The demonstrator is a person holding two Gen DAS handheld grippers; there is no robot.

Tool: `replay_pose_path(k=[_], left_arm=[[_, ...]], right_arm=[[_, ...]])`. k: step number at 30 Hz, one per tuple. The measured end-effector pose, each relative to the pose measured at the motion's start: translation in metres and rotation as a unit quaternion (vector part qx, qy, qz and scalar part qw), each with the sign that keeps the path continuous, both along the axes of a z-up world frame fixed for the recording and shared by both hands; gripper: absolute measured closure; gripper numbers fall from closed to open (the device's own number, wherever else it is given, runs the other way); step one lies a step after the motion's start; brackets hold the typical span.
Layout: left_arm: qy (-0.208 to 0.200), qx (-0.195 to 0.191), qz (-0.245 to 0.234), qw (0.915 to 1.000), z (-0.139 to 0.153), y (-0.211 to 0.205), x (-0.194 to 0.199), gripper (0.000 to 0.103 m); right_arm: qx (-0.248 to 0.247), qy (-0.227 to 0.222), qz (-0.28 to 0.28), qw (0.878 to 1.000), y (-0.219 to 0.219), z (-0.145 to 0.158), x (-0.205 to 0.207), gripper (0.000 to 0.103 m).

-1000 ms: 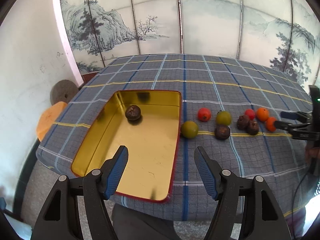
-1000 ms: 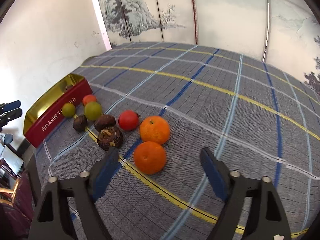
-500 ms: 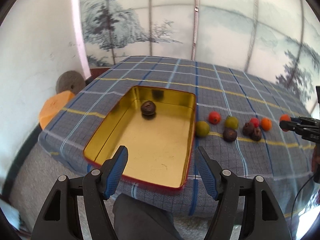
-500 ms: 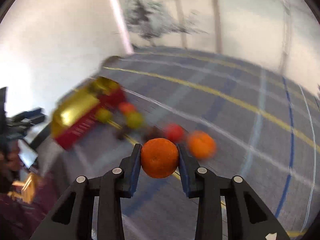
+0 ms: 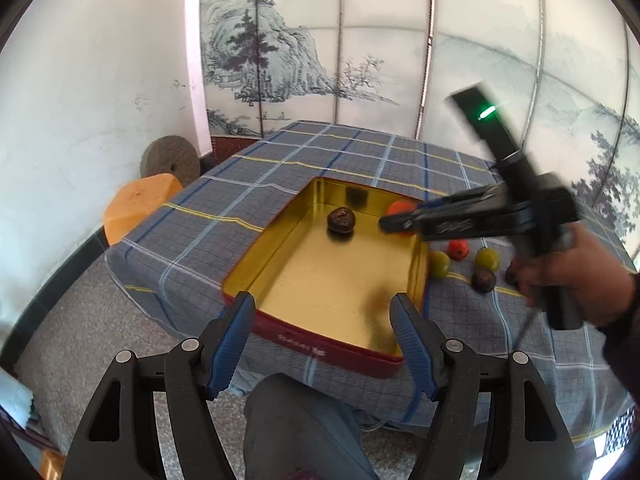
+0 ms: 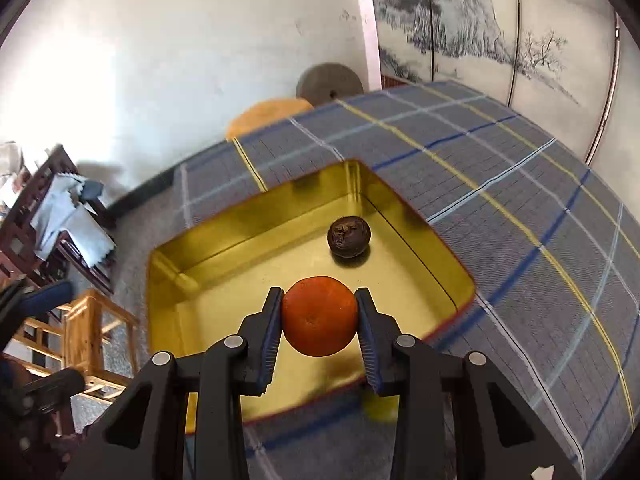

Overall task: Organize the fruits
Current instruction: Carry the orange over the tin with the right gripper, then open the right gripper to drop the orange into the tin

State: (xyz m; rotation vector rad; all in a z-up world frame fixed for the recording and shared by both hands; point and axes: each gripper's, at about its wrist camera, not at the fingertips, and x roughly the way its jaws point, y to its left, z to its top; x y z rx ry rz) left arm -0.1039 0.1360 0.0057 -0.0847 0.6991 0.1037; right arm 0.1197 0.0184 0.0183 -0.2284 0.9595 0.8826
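1. White wall (image 6: 180,60) and painted landscape screen (image 5: 360,40) ring the room.
2. Plaid-clothed surface (image 6: 520,200) carries the gold tin (image 6: 224,216).
3. Left gripper (image 5: 322,338): fingers wide, holding nothing.
4. Right gripper (image 6: 319,322) pinches the orange (image 6: 319,320) above the tin, near a dark fruit (image 6: 349,237).

White wall (image 5: 100,100), painted landscape screen (image 5: 304,52)

Plaid tablecloth (image 5: 280,184) over table; painted landscape screen (image 5: 304,48) behind; round grey stone (image 5: 170,162) against wall, orange stool (image 5: 138,204) beside; wooden chair (image 6: 92,336).
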Motion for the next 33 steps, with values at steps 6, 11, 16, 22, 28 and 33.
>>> replay_pose_path(k=[6, 11, 16, 22, 28, 33], left_arm=[[0.01, 0.016, 0.01, 0.9998, -0.006, 0.012, -0.001, 0.031], [0.02, 0.019, 0.008, 0.9996, -0.012, 0.014, 0.002, 0.03], [0.024, 0.024, 0.011, 0.9994, -0.015, 0.014, 0.002, 0.027], [0.029, 0.029, 0.012, 0.9991, -0.018, 0.013, 0.002, 0.026], [0.037, 0.034, 0.007, 0.9987, -0.02, 0.008, 0.002, 0.024], [0.035, 0.051, 0.0, 0.9981, -0.019, 0.0, 0.0, 0.022]], right_arm=[[-0.043, 0.012, -0.012, 0.999, 0.023, -0.027, 0.018, 0.07], [-0.059, 0.018, -0.027, 0.998, 0.035, -0.037, 0.034, 0.069], [-0.062, 0.021, -0.044, 0.997, 0.039, -0.043, 0.043, 0.068], [-0.041, 0.013, -0.057, 0.997, 0.038, -0.038, 0.045, 0.063], [0.012, -0.016, -0.067, 0.998, 0.023, -0.007, 0.037, 0.038], [0.07, -0.047, -0.076, 0.994, -0.009, 0.028, 0.006, 0.018]])
